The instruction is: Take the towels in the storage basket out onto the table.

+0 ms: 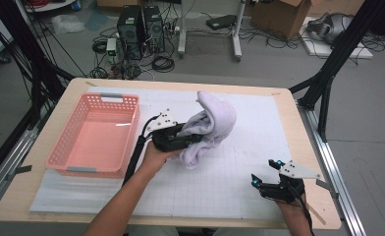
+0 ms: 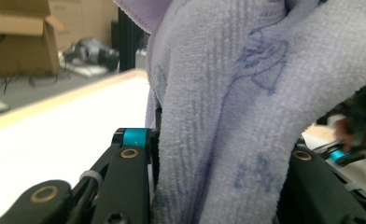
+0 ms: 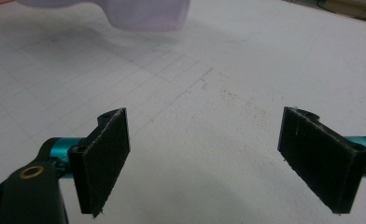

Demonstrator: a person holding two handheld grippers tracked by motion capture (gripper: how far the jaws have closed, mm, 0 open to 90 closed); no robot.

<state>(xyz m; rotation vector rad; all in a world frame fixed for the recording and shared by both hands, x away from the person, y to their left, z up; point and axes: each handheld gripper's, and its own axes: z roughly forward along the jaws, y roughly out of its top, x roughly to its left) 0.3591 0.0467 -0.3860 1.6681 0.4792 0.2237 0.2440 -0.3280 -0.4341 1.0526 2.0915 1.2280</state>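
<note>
**Towel bunched in one gripper, loose folds hanging**

Nearest the person, the right gripper [image 1: 265, 173] rests at the surface's [image 1: 230, 196] front edge, jaws wide apart and empty. Farther in, the left gripper [image 1: 193, 137] is clamped partway on a thick wad of lavender towel [image 1: 210, 125], lifted beside the pink basket [image 1: 95, 132]. Loose folds might slip free or drag on the white gridded mat [image 1: 259, 123]. Beyond lie grey floor, computer towers [image 1: 141, 27], tangled cables and a cardboard box [image 1: 284, 14].
</note>
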